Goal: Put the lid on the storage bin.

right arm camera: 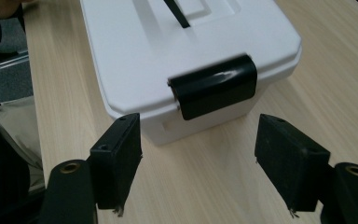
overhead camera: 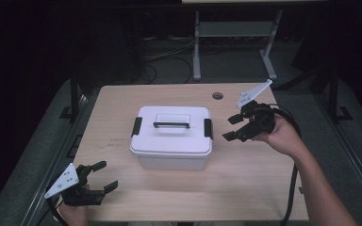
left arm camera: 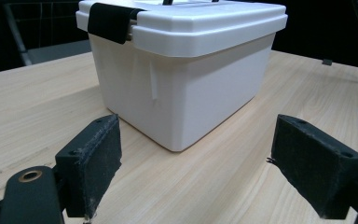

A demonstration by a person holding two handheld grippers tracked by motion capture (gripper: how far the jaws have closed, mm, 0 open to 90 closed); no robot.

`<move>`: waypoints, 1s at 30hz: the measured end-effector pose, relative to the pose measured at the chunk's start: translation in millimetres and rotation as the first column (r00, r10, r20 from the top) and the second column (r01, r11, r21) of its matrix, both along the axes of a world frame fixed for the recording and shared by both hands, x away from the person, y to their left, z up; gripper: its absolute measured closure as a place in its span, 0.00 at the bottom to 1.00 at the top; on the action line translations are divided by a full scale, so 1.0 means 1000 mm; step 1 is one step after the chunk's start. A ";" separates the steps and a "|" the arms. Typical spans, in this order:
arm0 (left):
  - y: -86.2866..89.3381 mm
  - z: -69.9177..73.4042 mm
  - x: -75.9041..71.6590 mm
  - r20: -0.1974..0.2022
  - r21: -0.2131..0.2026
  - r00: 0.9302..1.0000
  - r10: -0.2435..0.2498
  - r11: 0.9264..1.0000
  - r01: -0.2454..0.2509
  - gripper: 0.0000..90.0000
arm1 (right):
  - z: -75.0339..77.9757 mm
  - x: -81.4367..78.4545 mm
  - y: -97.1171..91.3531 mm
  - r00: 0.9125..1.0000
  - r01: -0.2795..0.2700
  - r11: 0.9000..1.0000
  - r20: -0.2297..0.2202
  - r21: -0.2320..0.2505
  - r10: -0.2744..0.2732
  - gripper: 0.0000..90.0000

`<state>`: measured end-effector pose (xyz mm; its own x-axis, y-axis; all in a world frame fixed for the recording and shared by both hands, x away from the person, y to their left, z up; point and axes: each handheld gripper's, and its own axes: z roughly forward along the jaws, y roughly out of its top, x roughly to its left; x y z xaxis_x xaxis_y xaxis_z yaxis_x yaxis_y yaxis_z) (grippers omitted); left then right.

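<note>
Light wooden table bearing one white lidded box.

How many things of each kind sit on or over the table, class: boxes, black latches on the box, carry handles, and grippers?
Boxes: 1, the white box
Black latches: 2, the left latch and the right latch
Carry handles: 1, the handle on the lid
Grippers: 2, the left gripper and the right gripper
Total: 6

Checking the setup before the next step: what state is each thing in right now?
White box: upright on the table, lid on.
Right latch: down over the lid's edge.
Left latch: down too.
Handle: lying flat.
Left gripper: open, empty.
Right gripper: open, empty, facing the right latch.
</note>
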<state>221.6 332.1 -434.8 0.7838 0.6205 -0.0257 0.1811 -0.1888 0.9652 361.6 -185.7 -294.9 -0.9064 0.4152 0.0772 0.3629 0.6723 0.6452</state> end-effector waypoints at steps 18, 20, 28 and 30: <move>0.000 0.000 0.000 0.002 0.003 1.000 0.002 1.000 -0.002 0.17 | -0.024 -0.007 -0.020 0.999 0.032 0.999 -0.035 -0.009 -0.032 0.34; 0.000 0.000 0.001 0.001 0.005 1.000 0.001 1.000 -0.001 0.17 | -0.027 -0.008 -0.022 0.999 0.037 0.999 -0.037 -0.012 -0.037 0.34; -0.001 -0.001 0.001 0.000 0.008 1.000 0.000 1.000 0.000 0.17 | -0.034 -0.012 -0.030 0.998 0.050 0.998 -0.048 -0.023 -0.051 0.34; -0.001 0.000 0.000 0.000 0.008 1.000 0.001 1.000 -0.001 0.17 | -0.037 -0.013 -0.031 0.997 0.053 0.998 -0.050 -0.029 -0.054 0.34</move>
